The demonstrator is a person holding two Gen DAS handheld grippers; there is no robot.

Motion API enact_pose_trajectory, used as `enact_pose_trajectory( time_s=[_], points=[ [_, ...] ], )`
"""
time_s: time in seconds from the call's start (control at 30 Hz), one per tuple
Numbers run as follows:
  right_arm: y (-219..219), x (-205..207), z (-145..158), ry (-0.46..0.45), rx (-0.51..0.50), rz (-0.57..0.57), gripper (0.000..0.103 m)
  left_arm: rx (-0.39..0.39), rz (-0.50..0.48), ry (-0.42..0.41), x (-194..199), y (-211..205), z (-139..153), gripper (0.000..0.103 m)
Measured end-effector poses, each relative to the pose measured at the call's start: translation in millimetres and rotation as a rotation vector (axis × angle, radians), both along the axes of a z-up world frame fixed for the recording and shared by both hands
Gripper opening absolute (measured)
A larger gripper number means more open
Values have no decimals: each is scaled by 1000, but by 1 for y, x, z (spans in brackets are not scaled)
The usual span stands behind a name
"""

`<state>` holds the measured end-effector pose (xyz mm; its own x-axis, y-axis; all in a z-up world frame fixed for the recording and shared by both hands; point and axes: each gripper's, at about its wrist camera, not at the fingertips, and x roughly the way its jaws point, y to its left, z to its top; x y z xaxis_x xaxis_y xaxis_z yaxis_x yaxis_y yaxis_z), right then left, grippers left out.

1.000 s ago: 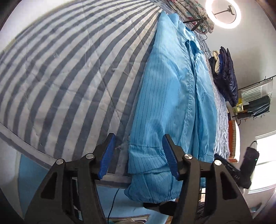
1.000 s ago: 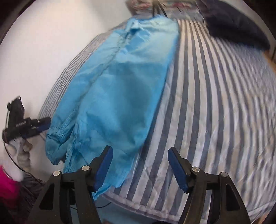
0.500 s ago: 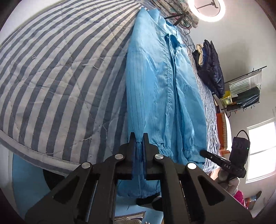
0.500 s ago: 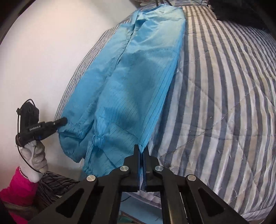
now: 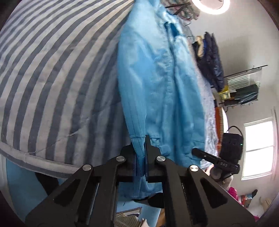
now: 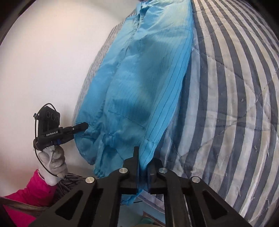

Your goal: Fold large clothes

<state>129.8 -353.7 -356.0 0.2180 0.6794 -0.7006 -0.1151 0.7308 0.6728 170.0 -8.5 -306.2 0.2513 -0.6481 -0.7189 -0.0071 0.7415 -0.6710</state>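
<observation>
The blue coat (image 5: 157,83) lies lengthwise on the striped bed (image 5: 52,69), its hem hanging over the edge at 6 o'clock. The left tongs (image 5: 141,145) are clenched on one hem corner, the right tongs (image 6: 142,162) on the other.

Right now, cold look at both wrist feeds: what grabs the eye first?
The bright blue garment dominates, stretched lengthwise across the blue-and-white striped quilt. Both grippers pinch its near hem: the left gripper is shut on one corner, the right gripper on the other. Next, the glowing ring light at the top of the left wrist view.
</observation>
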Motion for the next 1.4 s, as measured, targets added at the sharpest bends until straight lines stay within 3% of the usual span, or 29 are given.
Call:
enact_pose_trajectory(
  time_s=[0.17,0.37,0.63,1.03,1.4],
  points=[
    [-7,10,22,-48,92,-34,1,-68,9,-74,10,-5,36,2],
    [-22,36,54,-114,160,-96,1,-118,48,-95,47,-1,61,2],
    [-30,101,88,-186,69,-126,1,-90,68,-142,118,-2,87,2],
    [-30,198,85,-209,-75,-136,1,-48,80,-140,207,-14,64,2],
    [-31,249,47,-148,-163,-142,1,14,87,-113,257,-26,27,2]
  ],
)
